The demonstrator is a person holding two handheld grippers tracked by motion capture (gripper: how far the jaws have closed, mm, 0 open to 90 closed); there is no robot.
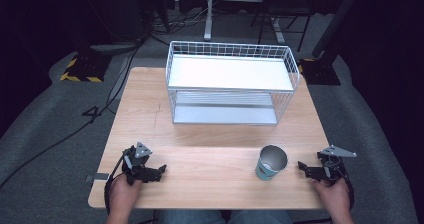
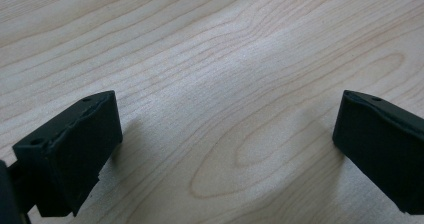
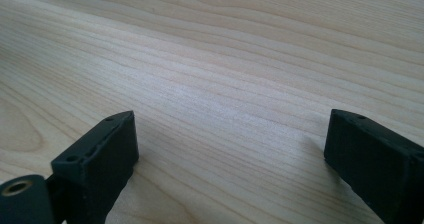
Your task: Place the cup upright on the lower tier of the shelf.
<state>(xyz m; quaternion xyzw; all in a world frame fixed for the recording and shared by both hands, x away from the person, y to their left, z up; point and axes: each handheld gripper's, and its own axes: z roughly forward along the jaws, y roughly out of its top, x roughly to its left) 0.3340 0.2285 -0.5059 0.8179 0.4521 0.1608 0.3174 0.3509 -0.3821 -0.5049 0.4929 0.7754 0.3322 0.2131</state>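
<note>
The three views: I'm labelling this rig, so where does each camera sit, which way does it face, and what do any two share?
High view: above the person's side, facing forward and down on the table, wire rack and cup; both hands and grippers enter below.
Left gripper view: on the left gripper, facing bare wood between open jaws.
Right gripper view: on the right gripper, likewise.
All share the wooden tabletop.

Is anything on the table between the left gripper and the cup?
No. In the high view, bare wooden table stretches from the left gripper to the teal cup. The right gripper rests just beyond the cup.
</note>
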